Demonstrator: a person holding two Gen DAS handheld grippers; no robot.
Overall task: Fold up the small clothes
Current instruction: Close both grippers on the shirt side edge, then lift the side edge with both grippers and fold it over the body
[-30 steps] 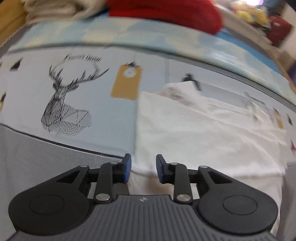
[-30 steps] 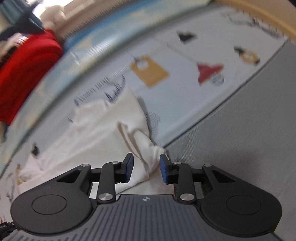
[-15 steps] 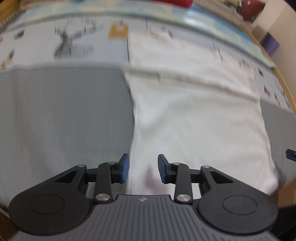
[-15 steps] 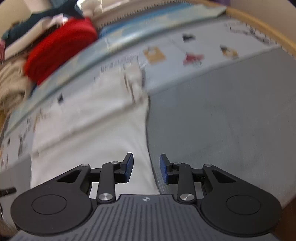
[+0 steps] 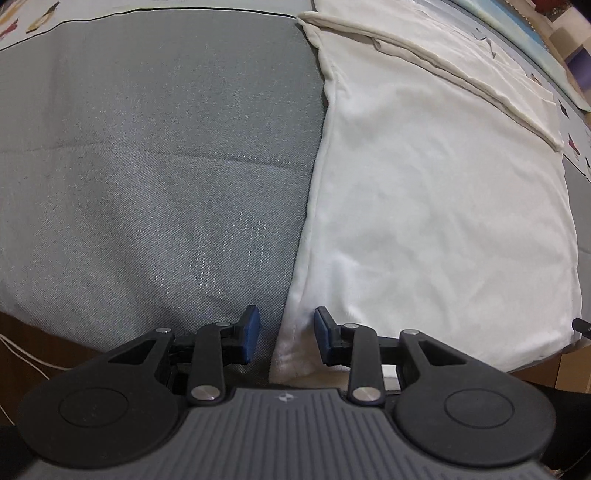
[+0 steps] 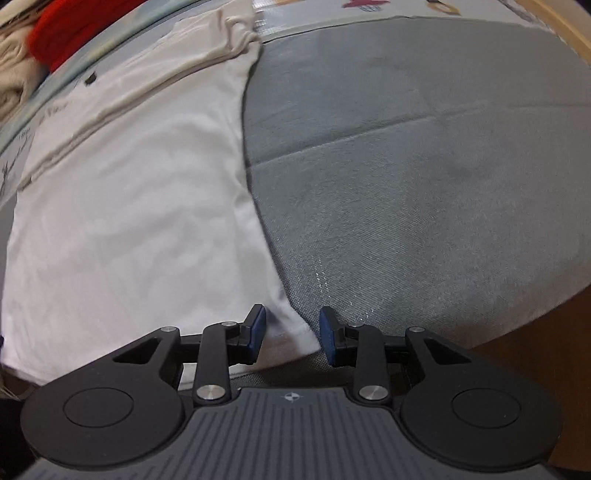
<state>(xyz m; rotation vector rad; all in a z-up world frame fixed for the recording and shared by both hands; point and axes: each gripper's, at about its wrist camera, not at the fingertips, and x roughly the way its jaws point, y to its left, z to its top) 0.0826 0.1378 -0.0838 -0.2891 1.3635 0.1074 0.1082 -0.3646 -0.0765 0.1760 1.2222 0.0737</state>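
White garment [image 5: 436,206] flat on grey cloth [image 5: 147,147], near corners between open tools

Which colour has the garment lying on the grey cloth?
White garment; clearest in the left wrist view.

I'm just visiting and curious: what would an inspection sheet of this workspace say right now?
Surface: grey woven cover with a printed sheet at its far end.
Job's things: white garment lying flat, its far part folded over in a band.
Clutter: red fabric and beige cloth piled beyond the garment.
Grippers: left gripper open at the garment's near left corner; right gripper open at its near right corner.
Cables: thin white cord by the near edge.
Surroundings: wooden rim.
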